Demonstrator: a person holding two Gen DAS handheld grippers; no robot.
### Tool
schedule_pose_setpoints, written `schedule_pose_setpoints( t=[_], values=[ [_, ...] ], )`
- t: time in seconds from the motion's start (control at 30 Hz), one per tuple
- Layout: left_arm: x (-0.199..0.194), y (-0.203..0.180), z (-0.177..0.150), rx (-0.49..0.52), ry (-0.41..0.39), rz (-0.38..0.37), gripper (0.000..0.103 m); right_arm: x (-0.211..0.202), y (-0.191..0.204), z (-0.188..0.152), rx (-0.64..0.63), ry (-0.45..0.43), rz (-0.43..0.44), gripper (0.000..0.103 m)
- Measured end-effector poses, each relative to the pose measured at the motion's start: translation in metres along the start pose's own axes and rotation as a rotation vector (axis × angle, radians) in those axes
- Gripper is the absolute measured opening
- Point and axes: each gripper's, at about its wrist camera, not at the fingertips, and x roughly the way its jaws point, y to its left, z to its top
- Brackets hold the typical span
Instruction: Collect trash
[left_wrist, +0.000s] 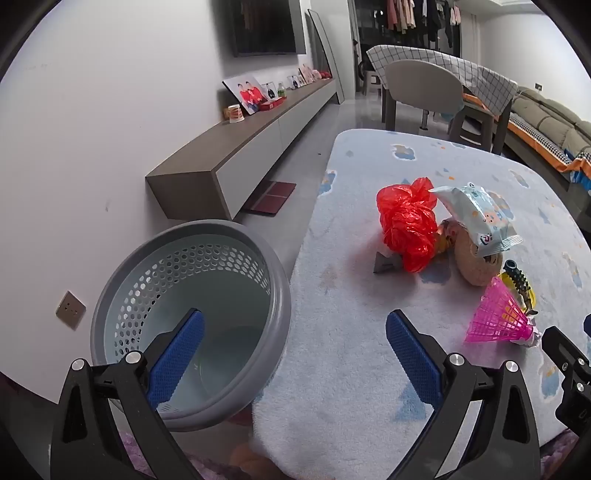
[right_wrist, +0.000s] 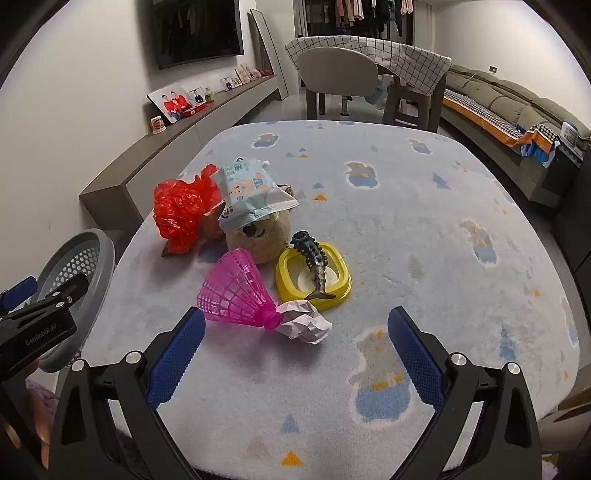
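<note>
A grey perforated bin (left_wrist: 192, 317) stands on the floor at the left edge of a light blue rug (right_wrist: 406, 229). On the rug lie a crumpled red plastic bag (right_wrist: 184, 210), a wet-wipe packet (right_wrist: 251, 192) on a plush bear (right_wrist: 258, 236), a pink shuttlecock (right_wrist: 236, 291) and a crumpled paper ball (right_wrist: 306, 321). My left gripper (left_wrist: 295, 350) is open and empty, spanning the bin's rim and the rug edge. My right gripper (right_wrist: 295, 350) is open and empty, just short of the paper ball.
A yellow dish (right_wrist: 314, 280) holds a dark spiked toy (right_wrist: 314, 262). A small dark scrap (left_wrist: 386, 264) lies by the red bag (left_wrist: 406, 221). A low wall cabinet (left_wrist: 240, 155) runs along the left. A chair (right_wrist: 340, 70), table and sofa (right_wrist: 517, 107) stand behind.
</note>
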Motion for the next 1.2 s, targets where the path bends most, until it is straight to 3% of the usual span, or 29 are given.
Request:
schedule_pose_setpoints(
  t=[1.2],
  values=[
    [-0.012,0.014,0.010,0.000,-0.009,0.004,0.097,-0.009,0.003,0.003,-0.001,-0.020,0.004,0.095]
  ],
)
